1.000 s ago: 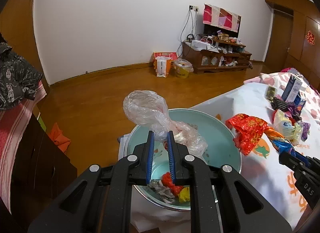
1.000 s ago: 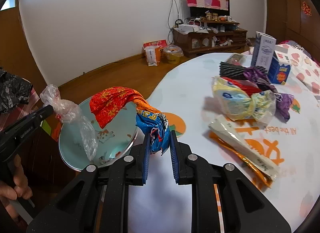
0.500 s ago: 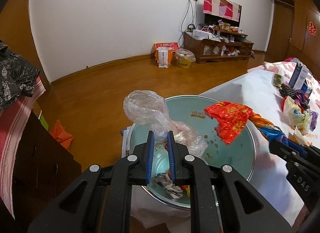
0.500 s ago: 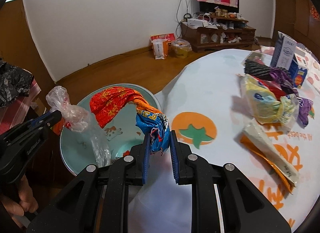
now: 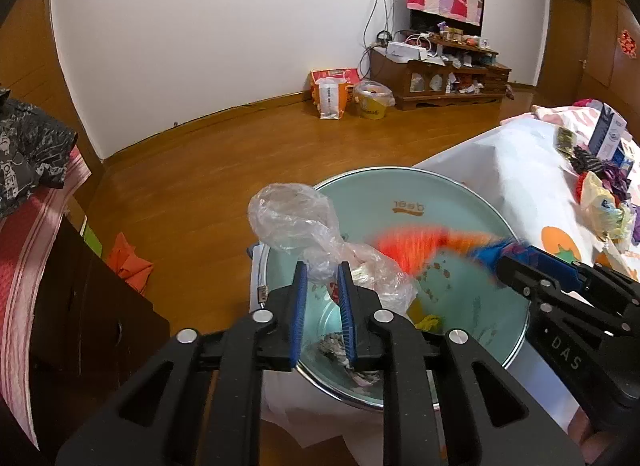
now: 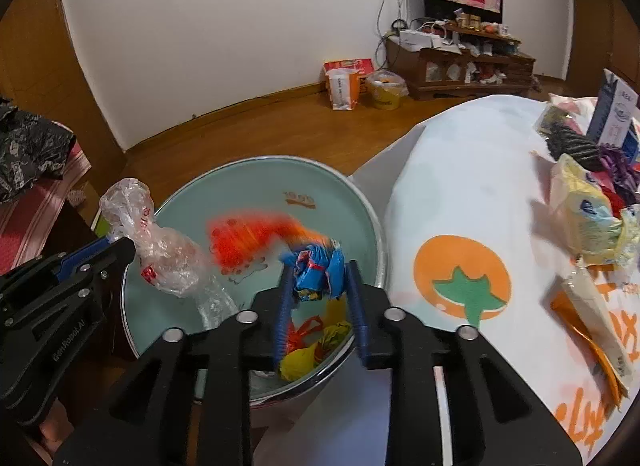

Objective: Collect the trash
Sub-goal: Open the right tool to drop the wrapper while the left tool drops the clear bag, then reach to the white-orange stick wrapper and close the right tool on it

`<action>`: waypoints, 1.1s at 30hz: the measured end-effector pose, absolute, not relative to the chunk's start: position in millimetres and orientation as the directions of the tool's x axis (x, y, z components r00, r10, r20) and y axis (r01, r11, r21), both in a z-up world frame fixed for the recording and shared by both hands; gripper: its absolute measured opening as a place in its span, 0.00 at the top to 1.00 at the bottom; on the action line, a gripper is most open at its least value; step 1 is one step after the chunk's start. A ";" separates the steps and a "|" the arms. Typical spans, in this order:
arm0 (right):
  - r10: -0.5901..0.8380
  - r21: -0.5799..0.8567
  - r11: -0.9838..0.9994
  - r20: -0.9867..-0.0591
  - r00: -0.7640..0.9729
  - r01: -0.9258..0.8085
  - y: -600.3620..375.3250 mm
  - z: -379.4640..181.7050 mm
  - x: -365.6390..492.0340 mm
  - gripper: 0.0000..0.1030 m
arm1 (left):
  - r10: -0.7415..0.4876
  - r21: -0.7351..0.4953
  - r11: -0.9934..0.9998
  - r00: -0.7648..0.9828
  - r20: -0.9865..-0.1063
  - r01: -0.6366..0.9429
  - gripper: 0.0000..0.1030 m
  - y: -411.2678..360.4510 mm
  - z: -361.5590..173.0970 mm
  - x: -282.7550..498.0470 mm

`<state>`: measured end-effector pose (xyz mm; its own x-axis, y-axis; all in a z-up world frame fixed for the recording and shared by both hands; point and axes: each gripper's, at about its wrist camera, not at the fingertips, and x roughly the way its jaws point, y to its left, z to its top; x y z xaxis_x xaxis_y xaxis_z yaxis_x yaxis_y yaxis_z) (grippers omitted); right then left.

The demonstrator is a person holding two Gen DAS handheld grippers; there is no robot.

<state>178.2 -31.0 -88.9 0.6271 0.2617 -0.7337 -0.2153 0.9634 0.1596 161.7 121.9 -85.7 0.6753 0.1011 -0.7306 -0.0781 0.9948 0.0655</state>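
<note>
Beside the white tablecloth with orange fruit prints, where yellow, purple and black wrappers lie, stands your round pale-green metal basin. Above it your left gripper pinches a crumpled clear plastic bag. Your right gripper has parted around a blurred red-and-blue foil wrapper.

Basin set left of the table edge — wrappers lying in it, more packets on the table.

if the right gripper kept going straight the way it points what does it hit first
Probably the red-and-blue wrapper between the right gripper's open fingers, then the teal basin's inner wall beyond it; depth is unclear.
</note>
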 end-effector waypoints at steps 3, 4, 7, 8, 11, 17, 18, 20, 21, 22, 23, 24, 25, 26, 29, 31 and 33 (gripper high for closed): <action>0.258 0.162 0.965 -0.732 0.631 -0.206 -35.9 -88.2 177.6 0.70 | 0.112 0.075 0.994 0.674 -0.730 -0.085 0.72 123.6 -86.0 161.3; 0.258 0.169 0.965 -0.730 0.633 -0.199 -39.8 -87.1 176.4 0.69 | 0.117 0.077 0.993 0.672 -0.731 -0.089 0.67 123.8 -85.8 161.2; 0.256 0.179 0.967 -0.721 0.644 -0.184 -49.6 -82.7 172.5 0.65 | 0.124 0.073 0.992 0.669 -0.733 -0.104 0.53 124.5 -84.9 159.4; 0.254 0.181 0.967 -0.718 0.648 -0.179 -52.7 -80.7 170.4 0.65 | 0.130 0.075 0.991 0.670 -0.731 -0.110 0.52 124.1 -83.8 158.6; 0.255 0.194 0.967 -0.708 0.659 -0.166 -63.3 -74.0 161.5 0.57 | 0.137 0.075 0.990 0.674 -0.726 -0.121 0.47 121.9 -79.6 156.6; 0.234 0.197 0.971 -0.714 0.660 -0.132 -88.4 -71.8 141.1 0.54 | 0.124 0.056 0.991 0.681 -0.722 -0.120 0.28 108.4 -74.0 148.9; 0.230 0.198 0.972 -0.713 0.662 -0.125 -91.6 -71.5 138.4 0.54 | 0.120 0.057 0.992 0.682 -0.721 -0.114 0.27 105.1 -73.2 147.7; 0.215 0.194 0.975 -0.711 0.669 -0.107 -104.8 -69.3 131.6 0.54 | 0.111 0.062 0.993 0.686 -0.719 -0.096 0.25 96.1 -71.1 144.8; 0.208 0.194 0.976 -0.711 0.672 -0.096 -111.7 -68.5 128.8 0.54 | 0.104 0.063 0.994 0.689 -0.717 -0.084 0.24 92.4 -70.1 143.1; 0.199 0.198 0.977 -0.711 0.674 -0.080 -120.3 -67.6 125.4 0.54 | 0.097 0.064 0.995 0.691 -0.716 -0.074 0.23 87.5 -69.5 142.0; 0.194 0.204 0.977 -0.710 0.677 -0.066 -128.3 -66.8 122.4 0.54 | 0.088 0.063 0.996 0.693 -0.715 -0.061 0.23 82.1 -68.8 139.9; 0.186 0.210 0.977 -0.710 0.679 -0.048 -138.3 -65.8 118.5 0.54 | 0.078 0.062 0.997 0.694 -0.715 -0.048 0.23 76.9 -68.0 138.1; 0.181 0.212 0.976 -0.710 0.681 -0.038 -144.4 -65.1 116.4 0.54 | 0.068 0.060 0.998 0.695 -0.716 -0.036 0.23 73.3 -67.3 137.1; 0.175 0.215 0.976 -0.709 0.683 -0.026 -152.1 -64.1 113.0 0.54 | 0.058 0.060 0.998 0.695 -0.716 -0.022 0.23 67.6 -66.5 135.5; 0.157 0.220 0.976 -0.703 0.694 0.002 -175.2 -60.2 102.5 0.54 | 0.032 0.061 0.998 0.699 -0.715 0.016 0.23 52.2 -63.2 131.8; 0.148 0.224 0.974 -0.700 0.699 0.018 -191.3 -57.1 98.1 0.54 | 0.023 0.067 0.997 0.703 -0.711 0.035 0.23 44.0 -61.8 129.1; 0.137 0.226 0.974 -0.700 0.701 0.035 -206.7 -56.2 94.0 0.54 | 0.016 0.072 0.996 0.705 -0.709 0.050 0.23 37.1 -60.1 127.9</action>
<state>94.0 -206.7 -56.2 0.7010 0.1370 -0.6999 0.0353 0.9735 0.2258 127.9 37.1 -60.1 0.7050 0.0159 -0.7091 0.0500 0.9961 0.0721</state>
